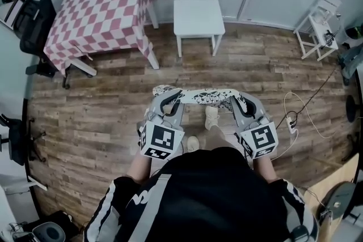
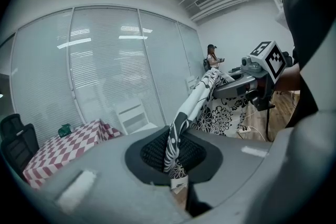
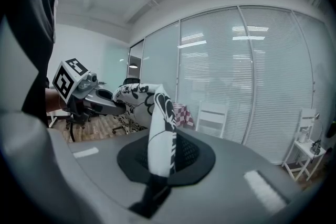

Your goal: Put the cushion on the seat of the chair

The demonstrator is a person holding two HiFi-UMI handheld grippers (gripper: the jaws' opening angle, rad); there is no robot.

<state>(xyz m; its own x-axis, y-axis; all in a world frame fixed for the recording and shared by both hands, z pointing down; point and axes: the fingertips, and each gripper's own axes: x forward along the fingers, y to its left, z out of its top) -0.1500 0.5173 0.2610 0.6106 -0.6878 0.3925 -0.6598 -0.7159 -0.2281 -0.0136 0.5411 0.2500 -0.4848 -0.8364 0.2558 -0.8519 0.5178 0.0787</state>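
Note:
A white cushion with a black floral print (image 1: 199, 97) hangs between my two grippers above the wooden floor. My left gripper (image 1: 170, 100) is shut on the cushion's left edge (image 2: 176, 139), and my right gripper (image 1: 238, 103) is shut on its right edge (image 3: 160, 136). The white wooden chair (image 1: 197, 11) stands ahead against the glass wall, its seat bare. It shows small in the left gripper view (image 2: 135, 115) and in the right gripper view (image 3: 212, 118). The cushion is well short of the chair.
A table with a red-and-white checked cloth (image 1: 102, 14) stands left of the chair. A black office chair (image 1: 35, 25) is at far left, a small white stand (image 1: 319, 25) at far right. A power strip with cables (image 1: 292, 122) lies on the floor to my right.

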